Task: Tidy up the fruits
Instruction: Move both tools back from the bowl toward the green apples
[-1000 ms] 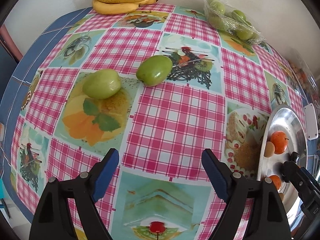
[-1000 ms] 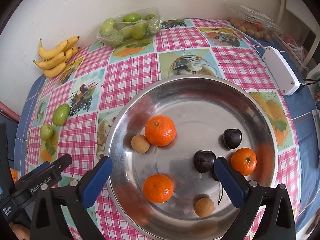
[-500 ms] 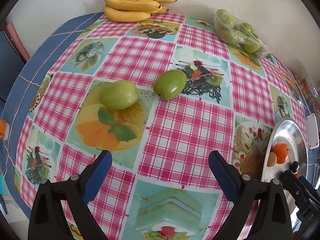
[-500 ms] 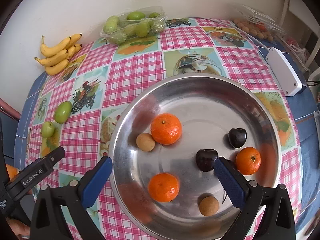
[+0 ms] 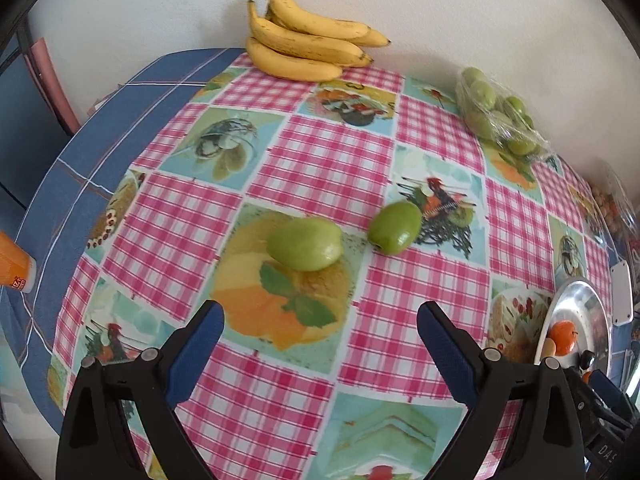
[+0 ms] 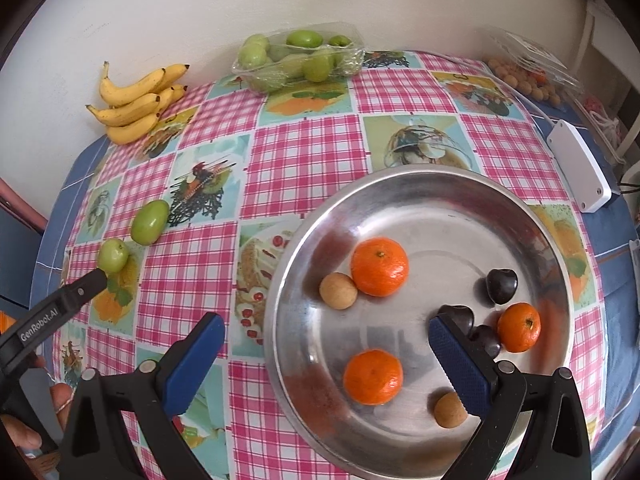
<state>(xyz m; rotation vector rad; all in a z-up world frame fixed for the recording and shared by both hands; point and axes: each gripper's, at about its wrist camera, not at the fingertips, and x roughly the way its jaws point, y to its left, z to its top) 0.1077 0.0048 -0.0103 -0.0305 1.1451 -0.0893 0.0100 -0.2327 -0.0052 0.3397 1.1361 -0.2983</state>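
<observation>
- table (image 6: 304, 152), covered with a pink-check cloth with food pictures, blue cloth showing at the edges
- banana bunch (image 5: 308, 50) at the back by the wall
- clear pack of green fruits (image 6: 298, 60) near it
- two loose green fruits (image 5: 306, 244) (image 5: 394, 229) just beside each other
- steel bowl (image 6: 440, 196)
- white box (image 6: 580, 170) beside the bowl

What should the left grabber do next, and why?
Probably dip the left gripper down over the nearer green fruit and close on it. Its jaws stand wide open with nothing between them, and that fruit lies loose on the tablecloth just ahead, beside a second green fruit. The metal bowl already holds oranges, so these may go there next.
</observation>
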